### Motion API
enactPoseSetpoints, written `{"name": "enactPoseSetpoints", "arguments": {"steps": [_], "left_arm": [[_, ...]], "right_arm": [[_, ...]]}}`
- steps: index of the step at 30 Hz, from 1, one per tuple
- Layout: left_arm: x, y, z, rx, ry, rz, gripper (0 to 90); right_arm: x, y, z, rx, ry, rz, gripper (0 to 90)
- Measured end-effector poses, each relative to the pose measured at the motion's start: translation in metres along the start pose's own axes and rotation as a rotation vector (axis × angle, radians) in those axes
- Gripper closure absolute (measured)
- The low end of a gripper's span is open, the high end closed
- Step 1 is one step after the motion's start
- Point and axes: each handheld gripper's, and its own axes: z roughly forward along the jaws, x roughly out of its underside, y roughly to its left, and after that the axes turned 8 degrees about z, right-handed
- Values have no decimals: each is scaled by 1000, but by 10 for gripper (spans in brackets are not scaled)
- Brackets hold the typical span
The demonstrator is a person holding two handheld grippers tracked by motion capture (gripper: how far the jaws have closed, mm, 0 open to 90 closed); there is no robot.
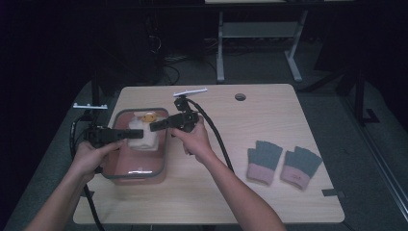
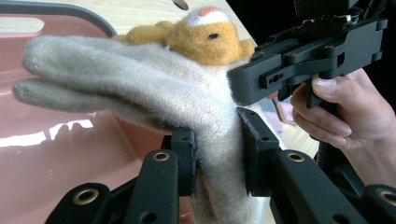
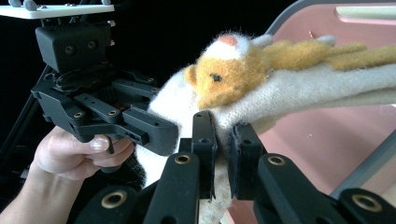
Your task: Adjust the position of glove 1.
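Dark room, pale wooden table (image 1: pixel 231 144): above the pink bin (image 1: pixel 161 166) both tools, left tool (image 2: pixel 217 154) and right tool (image 3: pixel 222 149), are clamped on the cream glove (image 2: pixel 154 88). Soft and light, it probably sags; the cuff edges seem best to pinch.

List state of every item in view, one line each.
Left claw: shut on the white glove.
Right claw: shut on the white glove.
White glove: held up over the pink tub, orange animal face on it.
Pink tub: open, on table.
Grey gloves: flat, side by side, untouched.
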Motion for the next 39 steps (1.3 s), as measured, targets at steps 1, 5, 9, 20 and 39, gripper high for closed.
{"name": "enactPoseSetpoints", "arguments": {"steps": [1, 5, 9, 20, 39], "left_arm": [[1, 1, 0, -1, -1, -4, 701], [5, 6, -1, -4, 0, -16, 701], [10, 11, 0, -10, 4, -27, 701], [23, 24, 1, -37, 25, -69, 701], [38, 41, 13, -61, 79, -113, 701]], "right_arm": [[0, -1, 1, -5, 3, -1, 825], [-1, -3, 7, 1, 16, 3, 822], [-1, -5, 13, 17, 30, 5, 820], [0, -14, 32, 44, 75, 18, 816], [5, -32, 48, 105, 115, 54, 801]]}}
